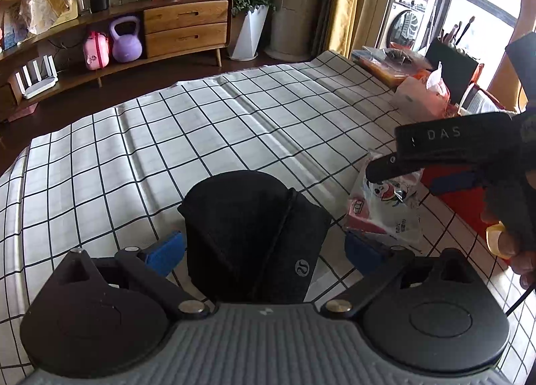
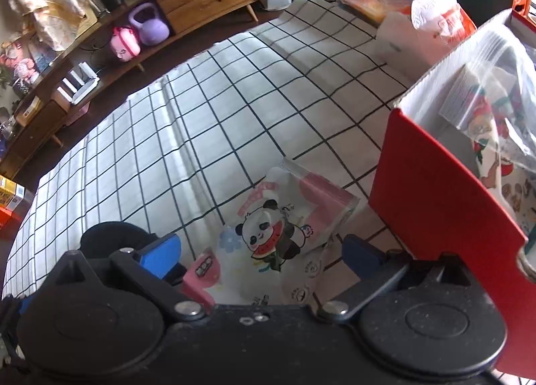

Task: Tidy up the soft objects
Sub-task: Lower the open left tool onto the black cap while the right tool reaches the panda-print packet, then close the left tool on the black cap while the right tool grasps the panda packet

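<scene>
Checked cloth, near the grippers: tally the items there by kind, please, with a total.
Black cap: 1, between the open fingers of the left gripper.
Panda pack: 1, between the open fingers of the right gripper.
Red box: 1, holding clear bags, beside the pack.
Total: 3 on the cloth.

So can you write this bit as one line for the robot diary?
left tool: open around black cap | right tool: open over panda tissue pack | red box: beside pack
</scene>
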A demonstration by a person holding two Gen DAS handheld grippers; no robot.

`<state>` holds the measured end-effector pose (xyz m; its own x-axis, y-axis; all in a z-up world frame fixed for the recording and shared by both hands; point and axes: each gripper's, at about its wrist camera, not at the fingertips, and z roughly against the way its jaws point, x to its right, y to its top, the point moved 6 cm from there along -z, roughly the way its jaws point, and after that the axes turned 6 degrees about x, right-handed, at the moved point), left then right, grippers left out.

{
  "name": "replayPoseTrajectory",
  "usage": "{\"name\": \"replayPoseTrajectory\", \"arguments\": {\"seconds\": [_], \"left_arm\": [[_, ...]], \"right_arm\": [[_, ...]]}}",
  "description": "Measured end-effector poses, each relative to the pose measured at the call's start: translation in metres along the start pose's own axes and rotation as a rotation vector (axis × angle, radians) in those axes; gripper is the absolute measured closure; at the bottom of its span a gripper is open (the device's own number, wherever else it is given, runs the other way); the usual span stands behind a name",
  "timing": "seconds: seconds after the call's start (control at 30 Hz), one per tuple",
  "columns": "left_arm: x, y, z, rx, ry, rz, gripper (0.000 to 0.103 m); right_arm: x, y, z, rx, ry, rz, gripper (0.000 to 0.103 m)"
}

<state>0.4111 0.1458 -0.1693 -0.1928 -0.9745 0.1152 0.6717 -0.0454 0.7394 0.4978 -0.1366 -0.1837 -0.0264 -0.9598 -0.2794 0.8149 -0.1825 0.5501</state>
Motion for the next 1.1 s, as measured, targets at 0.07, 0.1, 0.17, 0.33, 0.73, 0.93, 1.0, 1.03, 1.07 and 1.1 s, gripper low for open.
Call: {"name": "replayPoseTrajectory", "arguments": {"seconds": [0.07, 0.1, 0.17, 0.33, 0.73, 0.93, 1.0, 1.03, 1.07, 1.1], "left_arm": [[0.003, -0.003, -0.006, -0.01, -0.004, -0.021, 0.001], [0.004, -0.005, -0.009, -0.016, -0.01, -0.029, 0.001], [0.006, -0.007, -0.014, -0.027, -0.002, -0.046, 0.001], [0.004, -0.01, -0.024, -0.045, 0.014, -0.058, 0.004], [-0.001, -0.019, -0.032, -0.046, 0.018, -0.045, 0.057], [-0.005, -0.019, -0.029, -0.032, 0.017, -0.002, 0.077], [-0.007, -0.02, -0.027, -0.023, 0.022, 0.006, 0.082], [-0.009, -0.02, -0.026, -0.02, 0.023, 0.014, 0.082], [-0.011, -0.02, -0.024, -0.016, 0.024, 0.024, 0.083], [-0.012, -0.02, -0.023, -0.013, 0.024, 0.035, 0.084]], "right_arm": [[0.0, 0.001, -0.007, -0.005, -0.005, -0.015, 0.0], [0.0, 0.002, -0.011, -0.005, -0.016, -0.016, 0.0], [-0.001, 0.002, -0.017, -0.006, -0.037, -0.016, 0.0], [0.003, -0.002, -0.03, -0.017, -0.089, -0.008, 0.0], [-0.004, -0.008, -0.026, -0.018, -0.071, 0.106, 0.008], [-0.004, -0.013, -0.019, -0.019, -0.045, 0.157, 0.017], [-0.003, -0.015, -0.016, -0.02, -0.025, 0.178, 0.019], [-0.004, -0.016, -0.014, -0.017, -0.017, 0.195, 0.02], [-0.003, -0.018, -0.012, -0.015, -0.01, 0.206, 0.021], [-0.002, -0.019, -0.011, -0.015, -0.005, 0.207, 0.024]]}}
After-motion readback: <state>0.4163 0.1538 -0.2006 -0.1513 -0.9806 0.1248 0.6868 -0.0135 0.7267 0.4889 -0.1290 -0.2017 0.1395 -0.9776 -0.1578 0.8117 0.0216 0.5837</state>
